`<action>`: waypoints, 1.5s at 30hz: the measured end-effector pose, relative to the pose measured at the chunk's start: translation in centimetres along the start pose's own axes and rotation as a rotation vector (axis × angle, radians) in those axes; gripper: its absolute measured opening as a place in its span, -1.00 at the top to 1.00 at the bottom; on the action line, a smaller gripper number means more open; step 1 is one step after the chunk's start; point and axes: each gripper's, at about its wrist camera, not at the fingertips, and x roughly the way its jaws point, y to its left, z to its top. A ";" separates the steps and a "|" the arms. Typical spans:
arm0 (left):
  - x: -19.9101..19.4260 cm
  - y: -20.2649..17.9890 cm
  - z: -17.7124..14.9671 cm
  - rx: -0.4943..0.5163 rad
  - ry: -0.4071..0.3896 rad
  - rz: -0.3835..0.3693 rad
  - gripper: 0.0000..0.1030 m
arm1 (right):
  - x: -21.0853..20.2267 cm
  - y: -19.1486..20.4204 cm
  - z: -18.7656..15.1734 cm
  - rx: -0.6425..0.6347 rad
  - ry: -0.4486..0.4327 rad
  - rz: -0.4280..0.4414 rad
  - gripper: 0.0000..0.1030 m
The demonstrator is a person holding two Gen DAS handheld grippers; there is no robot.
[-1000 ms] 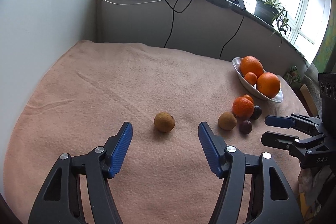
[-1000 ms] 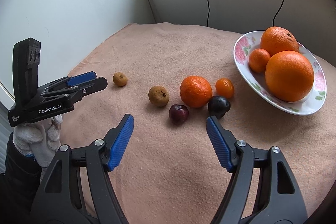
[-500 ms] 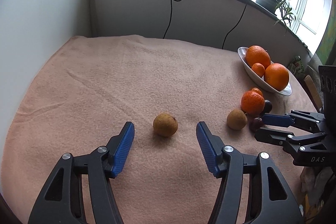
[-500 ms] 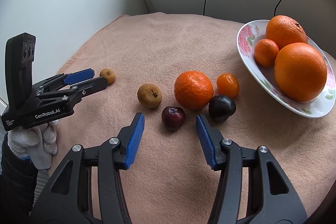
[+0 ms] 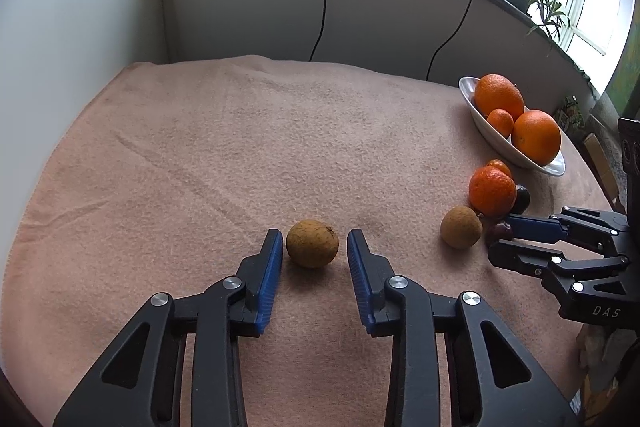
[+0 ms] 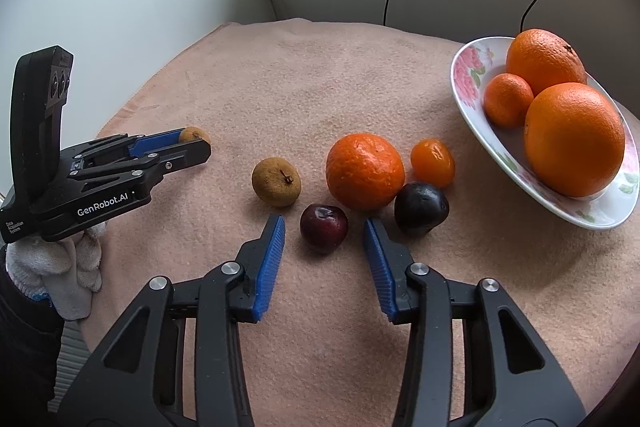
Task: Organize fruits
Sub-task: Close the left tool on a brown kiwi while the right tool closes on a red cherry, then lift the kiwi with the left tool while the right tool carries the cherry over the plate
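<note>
Left wrist: our left claw (image 5: 312, 255) has just been closing around the brown fruit (image 5: 312, 243), pads not yet touching; our right claw (image 6: 324, 239) likewise brackets the cherry (image 6: 323, 228), so both pickups look imminent.

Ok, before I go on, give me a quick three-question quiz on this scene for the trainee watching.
1. True or false: the plate holds four fruits.
2. What lies between the right gripper fingers? A) a banana B) a dark red cherry C) a lemon
3. How many fruits lie loose on the blanket?
Key: 1 false, it holds three. 2 B. 3 six.
</note>
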 end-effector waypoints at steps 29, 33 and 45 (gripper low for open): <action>-2.2 -1.2 0.5 -0.022 -0.068 -0.041 0.52 | -3.9 -1.0 -0.7 0.014 -0.074 0.013 0.50; -2.4 -2.2 1.0 -0.011 -0.079 -0.058 0.52 | -5.1 -1.7 -0.8 0.020 -0.099 -0.001 0.50; -2.7 -5.8 2.4 0.028 -0.108 -0.122 0.52 | -8.1 -5.4 -1.1 0.072 -0.152 -0.041 0.50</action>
